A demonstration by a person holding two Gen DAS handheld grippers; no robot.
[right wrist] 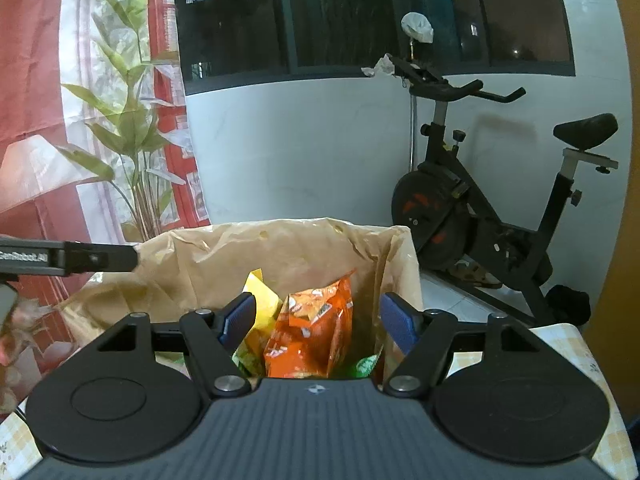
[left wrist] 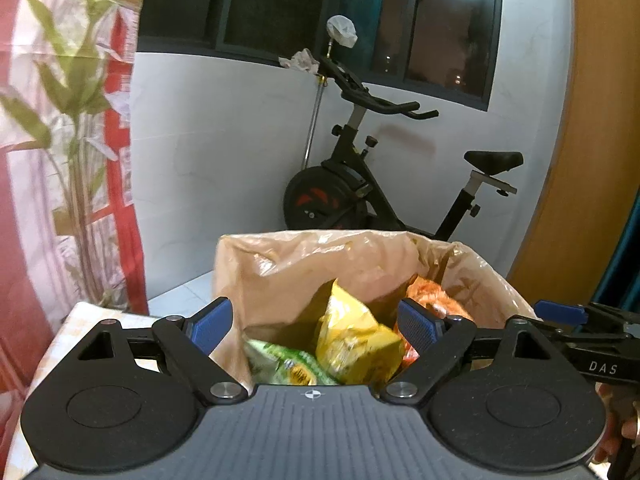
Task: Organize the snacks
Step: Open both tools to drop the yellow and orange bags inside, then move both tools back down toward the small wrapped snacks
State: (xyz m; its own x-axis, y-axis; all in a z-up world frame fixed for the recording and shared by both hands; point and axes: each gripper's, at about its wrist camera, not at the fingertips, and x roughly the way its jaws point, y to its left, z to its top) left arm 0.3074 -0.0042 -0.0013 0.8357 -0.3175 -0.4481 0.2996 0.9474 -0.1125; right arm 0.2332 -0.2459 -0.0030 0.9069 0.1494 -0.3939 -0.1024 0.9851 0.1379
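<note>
An open brown paper bag (left wrist: pixel 280 272) stands on the table and holds snack packets: a yellow packet (left wrist: pixel 352 340), a green packet (left wrist: pixel 288 364) and an orange packet (left wrist: pixel 436 300). My left gripper (left wrist: pixel 316 324) is open and empty, hovering over the bag's mouth above the yellow packet. In the right wrist view the bag (right wrist: pixel 224 256) shows the orange packet (right wrist: pixel 312 332) upright, the yellow packet (right wrist: pixel 260 300) behind it and a green packet (right wrist: pixel 366 366) low down. My right gripper (right wrist: pixel 318 320) is open and empty, with its jaws on either side of the orange packet's top.
The table has a pale checked cloth (right wrist: pixel 576 356). An exercise bike (left wrist: pixel 360 184) stands by the white wall behind the bag. A potted plant (right wrist: pixel 132 128) and a red-and-white curtain (left wrist: pixel 116 160) are at the left. The other gripper's body (right wrist: pixel 68 258) reaches in from the left.
</note>
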